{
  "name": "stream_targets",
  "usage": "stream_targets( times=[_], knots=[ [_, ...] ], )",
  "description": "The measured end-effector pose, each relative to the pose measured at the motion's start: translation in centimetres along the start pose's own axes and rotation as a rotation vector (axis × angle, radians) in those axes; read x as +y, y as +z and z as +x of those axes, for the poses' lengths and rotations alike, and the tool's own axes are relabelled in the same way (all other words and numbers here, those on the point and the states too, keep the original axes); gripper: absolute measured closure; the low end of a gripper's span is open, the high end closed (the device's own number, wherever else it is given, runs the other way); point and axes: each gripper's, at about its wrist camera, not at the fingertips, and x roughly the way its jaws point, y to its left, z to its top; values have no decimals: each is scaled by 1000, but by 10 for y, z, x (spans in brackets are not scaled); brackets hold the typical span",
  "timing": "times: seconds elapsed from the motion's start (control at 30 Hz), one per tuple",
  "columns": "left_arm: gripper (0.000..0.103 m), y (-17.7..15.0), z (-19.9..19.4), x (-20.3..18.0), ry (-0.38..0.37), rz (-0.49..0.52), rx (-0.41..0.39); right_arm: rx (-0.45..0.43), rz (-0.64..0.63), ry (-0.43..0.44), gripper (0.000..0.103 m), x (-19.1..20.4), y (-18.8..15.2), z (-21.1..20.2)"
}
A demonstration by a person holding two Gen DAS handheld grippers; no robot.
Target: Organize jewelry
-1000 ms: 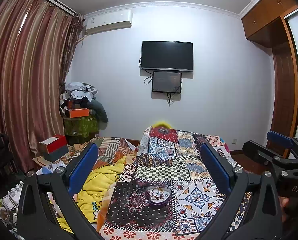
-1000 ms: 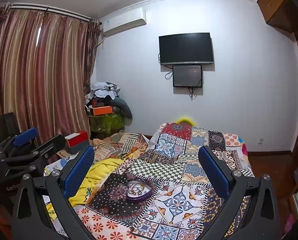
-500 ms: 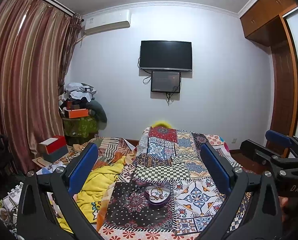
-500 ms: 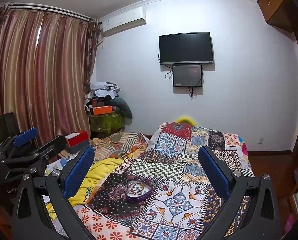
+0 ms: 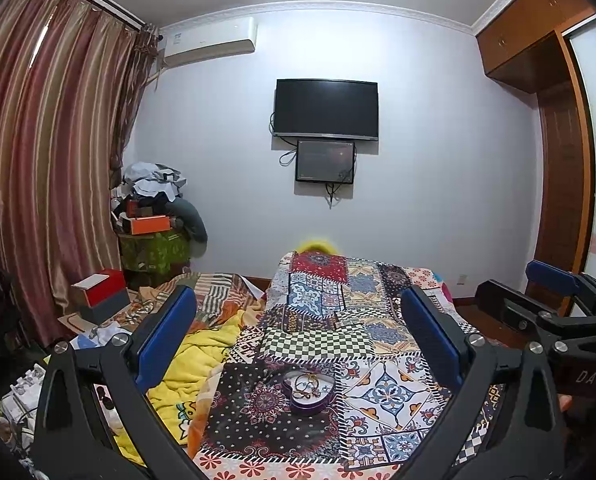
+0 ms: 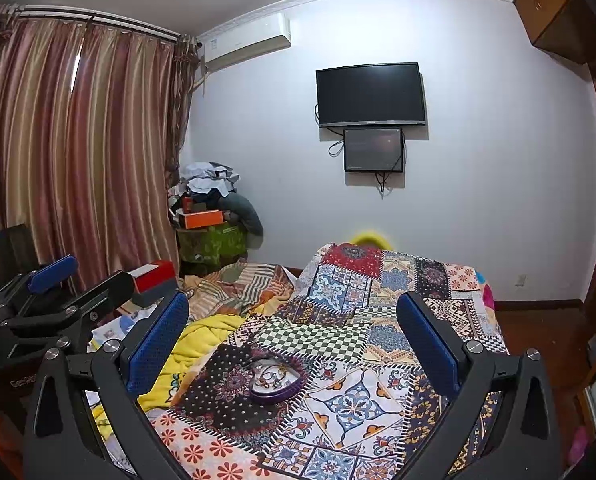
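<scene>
A purple heart-shaped jewelry box (image 5: 309,393) lies open on the patchwork quilt (image 5: 361,320), with a tangle of gold-coloured jewelry (image 5: 303,385) inside. In the right wrist view the same box (image 6: 276,378) sits low and left of centre. My left gripper (image 5: 298,328) is held well above and short of the box, open, with nothing between its blue pads. My right gripper (image 6: 294,328) is likewise open and empty, up off the bed. Each gripper shows at the edge of the other's view: the right gripper (image 5: 553,304) and the left gripper (image 6: 54,292).
A yellow blanket (image 5: 194,360) is bunched to the left of the quilt. A red and grey box (image 5: 100,294) and a piled stand (image 5: 154,232) are by the striped curtain (image 5: 38,160). A television (image 5: 325,108) hangs on the far wall; a wooden wardrobe (image 5: 557,160) stands at right.
Both views have barely shifted. The box, the jewelry and both open grippers keep their places.
</scene>
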Motion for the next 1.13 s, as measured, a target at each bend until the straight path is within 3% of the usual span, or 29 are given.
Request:
stream_targets(
  times=[1.13],
  knots=[
    [0,-3,9,7,2,-35,33,29,25,-15,0,-9,-3,8]
  ],
)
